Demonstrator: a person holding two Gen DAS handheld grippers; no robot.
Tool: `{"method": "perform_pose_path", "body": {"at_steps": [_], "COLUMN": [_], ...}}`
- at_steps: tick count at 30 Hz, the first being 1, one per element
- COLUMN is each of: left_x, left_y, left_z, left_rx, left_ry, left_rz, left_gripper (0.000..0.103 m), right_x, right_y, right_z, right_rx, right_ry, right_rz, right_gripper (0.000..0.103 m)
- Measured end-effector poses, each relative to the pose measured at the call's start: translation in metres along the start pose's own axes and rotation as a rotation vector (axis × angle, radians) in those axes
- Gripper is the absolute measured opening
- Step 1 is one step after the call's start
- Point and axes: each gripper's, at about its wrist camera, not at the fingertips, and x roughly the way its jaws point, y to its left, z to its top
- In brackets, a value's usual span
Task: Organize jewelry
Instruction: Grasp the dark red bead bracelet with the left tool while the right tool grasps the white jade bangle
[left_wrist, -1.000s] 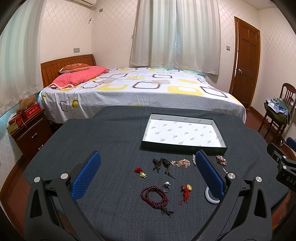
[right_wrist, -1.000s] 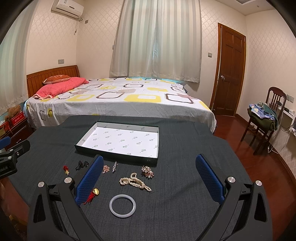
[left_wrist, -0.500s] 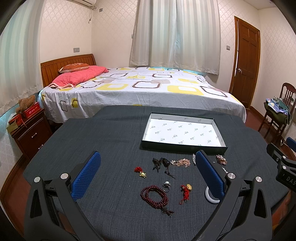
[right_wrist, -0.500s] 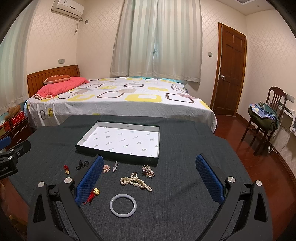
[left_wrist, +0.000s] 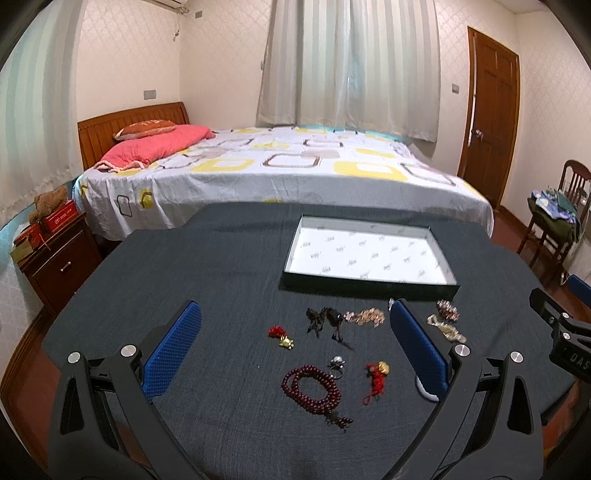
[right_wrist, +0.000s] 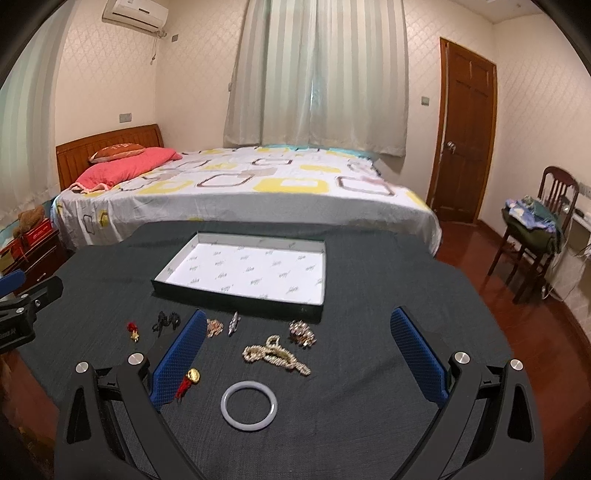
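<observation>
I held the left gripper above the dark table cloth with its blue pads spread wide and nothing between them. The right gripper hung likewise, jaws apart and empty.

The landmark was the shallow tray, white-lined with dark walls, holding nothing. All jewelry lay on the cloth just short of its near wall: a dark red bead bracelet, a silver ring touching it, a red tassel with gold charm, a black piece and a pink cluster closest to the wall. Nearer the right gripper lay a pale bangle, a pearl strand and a small brooch.

Bare cloth ran left of the tray to the table edge.
</observation>
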Motion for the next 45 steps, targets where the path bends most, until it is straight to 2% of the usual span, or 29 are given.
{"method": "perform_pose_path", "body": {"at_steps": [5, 12, 18, 23, 34, 35, 37, 39, 45], "left_x": [0.032, 0.078, 0.101, 0.111, 0.124, 0.124, 0.125, 0.124, 0.126], "left_y": [0.006, 0.021, 0.026, 0.024, 0.018, 0.017, 0.017, 0.013, 0.007], "left_z": [-0.018, -0.052, -0.070, -0.080, -0.089, -0.089, -0.090, -0.089, -0.087], "left_rx": [-0.007, -0.040, -0.042, -0.041, -0.037, -0.038, -0.039, -0.033, -0.035], "left_ry": [0.073, 0.216, 0.304, 0.347, 0.389, 0.391, 0.393, 0.390, 0.387], "left_rz": [0.008, 0.013, 0.018, 0.014, 0.015, 0.016, 0.016, 0.015, -0.003], "left_gripper": [0.100, 0.100, 0.100, 0.100, 0.100, 0.100, 0.100, 0.100, 0.100], "right_x": [0.031, 0.070, 0.096, 0.108, 0.122, 0.123, 0.122, 0.121, 0.120], "right_y": [0.007, 0.020, 0.035, 0.039, 0.040, 0.040, 0.039, 0.040, 0.037], "right_z": [-0.025, -0.065, -0.090, -0.101, -0.108, -0.108, -0.107, -0.106, -0.108], "right_rx": [-0.008, -0.019, -0.061, -0.072, -0.073, -0.073, -0.082, -0.091, -0.093], "right_ry": [0.067, 0.174, 0.258, 0.291, 0.331, 0.333, 0.321, 0.314, 0.313], "right_rz": [0.025, 0.077, 0.112, 0.118, 0.115, 0.114, 0.114, 0.126, 0.135], "right_gripper": [0.097, 0.097, 0.096, 0.096, 0.096, 0.095, 0.085, 0.069, 0.069]}}
